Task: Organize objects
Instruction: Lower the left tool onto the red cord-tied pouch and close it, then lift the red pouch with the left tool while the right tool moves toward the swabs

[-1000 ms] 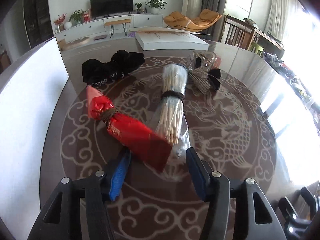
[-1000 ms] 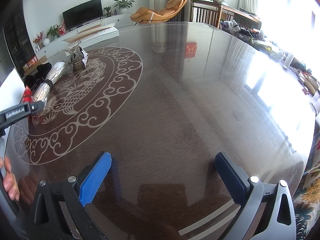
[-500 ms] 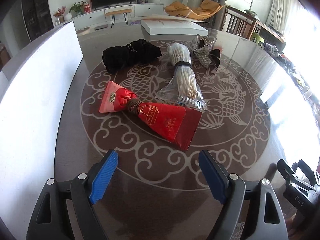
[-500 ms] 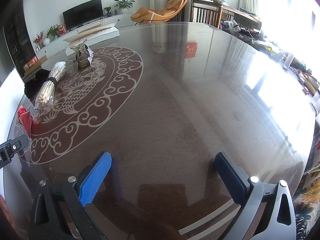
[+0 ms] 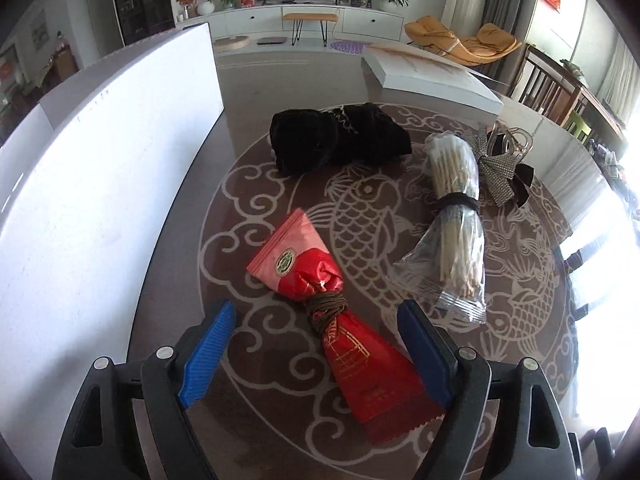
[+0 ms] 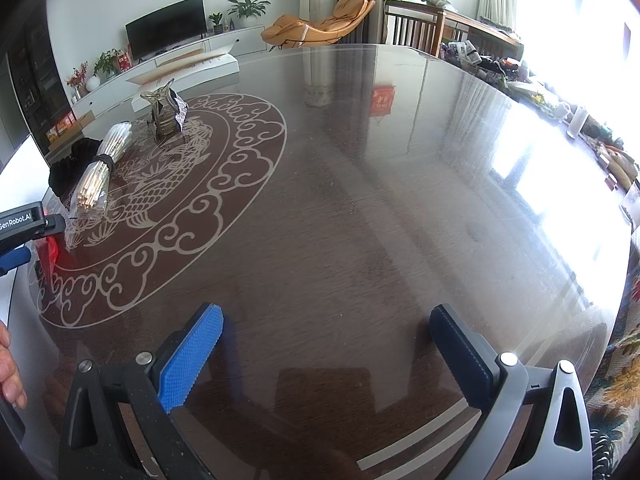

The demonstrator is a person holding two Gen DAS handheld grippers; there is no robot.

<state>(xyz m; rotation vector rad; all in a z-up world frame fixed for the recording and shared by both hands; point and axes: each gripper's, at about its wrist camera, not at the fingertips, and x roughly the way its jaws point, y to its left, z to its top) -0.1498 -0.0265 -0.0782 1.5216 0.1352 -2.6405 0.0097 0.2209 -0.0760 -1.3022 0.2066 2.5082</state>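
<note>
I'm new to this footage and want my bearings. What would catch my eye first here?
The red packet, tied at its waist with brown cord, lies between the open left tongs. Right of it lies a clear bag of sticks, with a black cloth behind. The right tongs hang open over bare, glossy table.

Left gripper [image 6: 16,236] hides most of the red packet [image 6: 50,252] in the right wrist view

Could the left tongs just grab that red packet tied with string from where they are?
Probably yes: the left tongs are open with the red packet lying between them, nothing in between.
</note>
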